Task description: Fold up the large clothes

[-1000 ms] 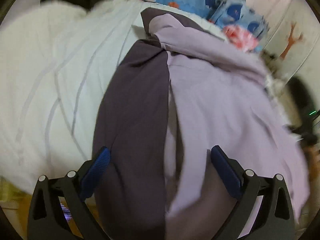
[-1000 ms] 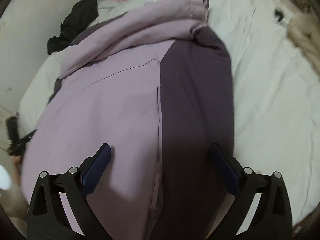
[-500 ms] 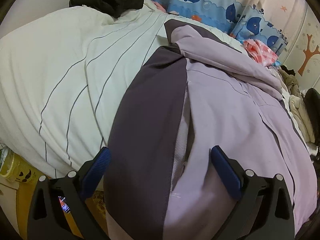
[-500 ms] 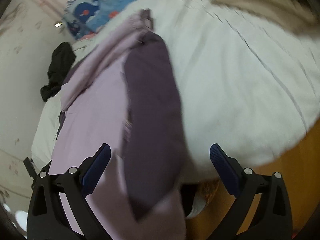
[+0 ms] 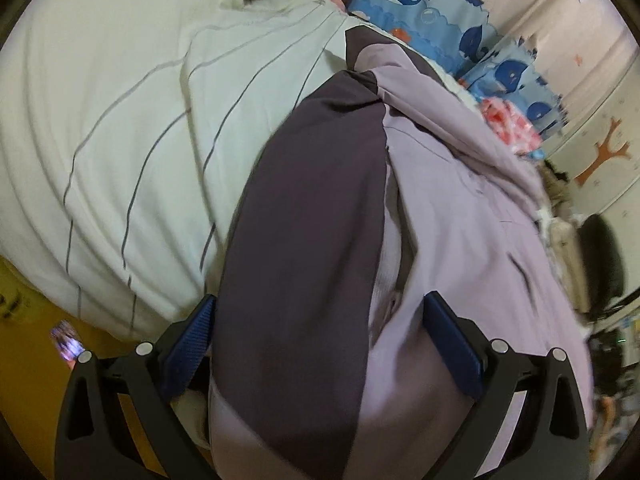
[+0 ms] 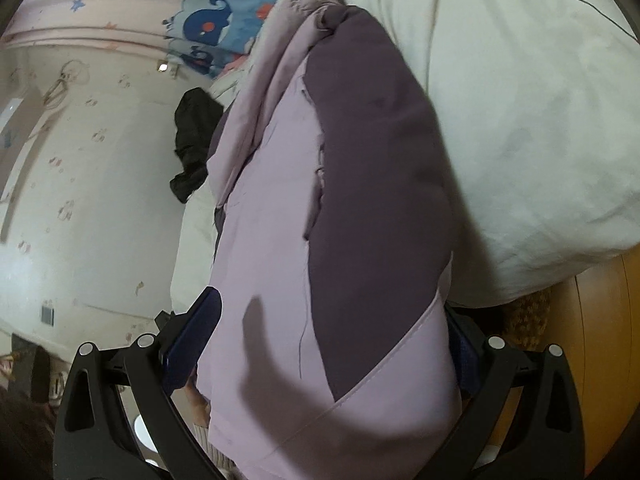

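Lilac & dark-purple jacket (image 5: 460, 240) (image 6: 272, 220) lying lengthwise on white striped duvet (image 5: 132, 112) (image 6: 520, 120), hem end hanging over bed edge twd both cams. Left gripper (image 5: 320, 344) gaping wide, blue pads either side of hem, cloth running btwn, not pinching. Right gripper (image 6: 328, 344) likewise spread, fabric draping over right pad. Black garment (image 6: 192, 148) sitting near wall; whale-print bedding (image 5: 432, 12) beyond collar end.
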